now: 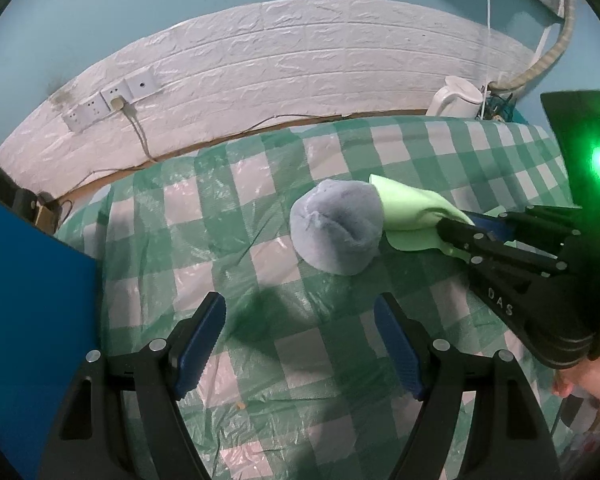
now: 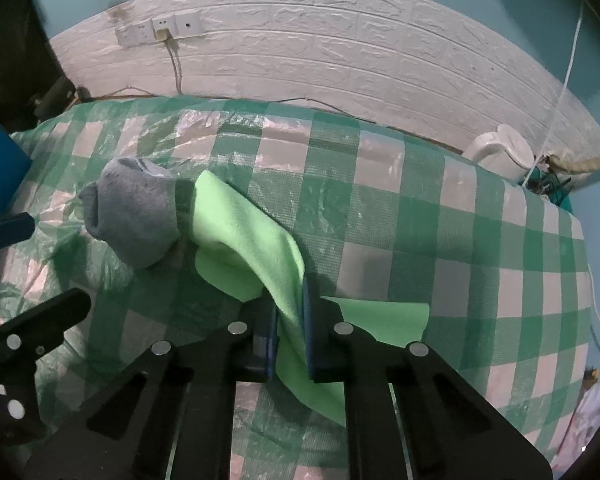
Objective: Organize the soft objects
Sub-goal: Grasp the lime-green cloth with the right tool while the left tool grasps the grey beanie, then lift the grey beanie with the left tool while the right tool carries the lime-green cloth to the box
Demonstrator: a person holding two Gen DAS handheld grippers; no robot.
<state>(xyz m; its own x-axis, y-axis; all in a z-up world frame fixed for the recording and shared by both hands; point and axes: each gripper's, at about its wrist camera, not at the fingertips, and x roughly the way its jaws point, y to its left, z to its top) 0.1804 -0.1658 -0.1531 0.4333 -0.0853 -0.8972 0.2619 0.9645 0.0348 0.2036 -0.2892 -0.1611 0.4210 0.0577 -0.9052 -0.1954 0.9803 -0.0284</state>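
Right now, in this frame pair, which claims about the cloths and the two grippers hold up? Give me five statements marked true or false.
1. The right gripper has its jaws shut on the light green soft cloth. True.
2. The left gripper grips the grey-blue fuzzy rolled sock. False: its jaws are open and empty, short of the sock.
3. The sock lies on the green-and-white checked plastic tablecloth, right beside the green cloth. True.
4. A white electric kettle stands at the far edge near the wall. True.
5. The green cloth lies flat, folded square. False: it is crumpled and partly raised at the right jaws.
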